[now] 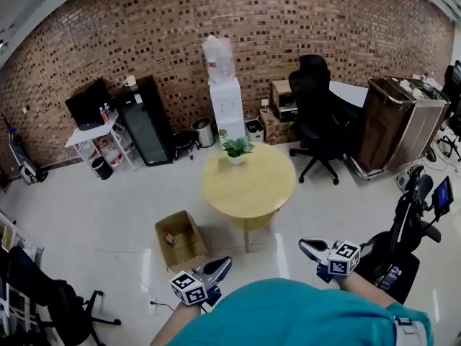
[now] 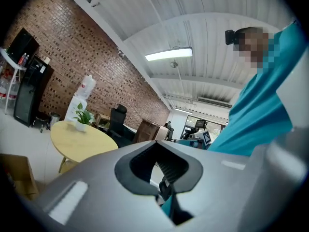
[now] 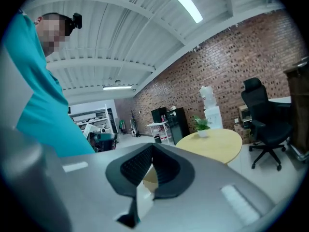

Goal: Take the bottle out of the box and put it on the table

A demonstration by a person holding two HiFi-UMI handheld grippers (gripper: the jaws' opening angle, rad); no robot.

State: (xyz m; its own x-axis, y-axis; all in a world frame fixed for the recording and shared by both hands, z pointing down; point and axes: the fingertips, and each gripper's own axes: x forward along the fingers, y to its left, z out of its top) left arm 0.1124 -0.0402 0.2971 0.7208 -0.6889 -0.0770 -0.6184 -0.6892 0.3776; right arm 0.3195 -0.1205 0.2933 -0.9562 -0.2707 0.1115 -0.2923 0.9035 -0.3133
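— What's in the room, biggest first?

— Item one: brick wall (image 1: 144, 34) across the back. Item two: round yellow table (image 1: 252, 186), mid-floor, with only a potted plant (image 1: 236, 148) at its far edge. Behind it, a black office chair (image 1: 317, 114) and a white water dispenser (image 1: 225, 92).

— And the box?

— Item five: open cardboard box (image 1: 189, 254) on the floor (image 1: 108, 215), just beside the table on its left and nearer the person, flaps up.

— The tools?

— Left gripper (image 1: 222, 264): jaws together, nothing between them, held out level in front of the person. Seen from the head, its tip shows just below the box's near corner, clear of it. Right gripper (image 1: 307, 246): jaws closed too, empty, on the table's other side.

— The bottle?

— Last and smallest: bottle (image 1: 169, 238), inside the box against its left wall. It is too small to tell more.
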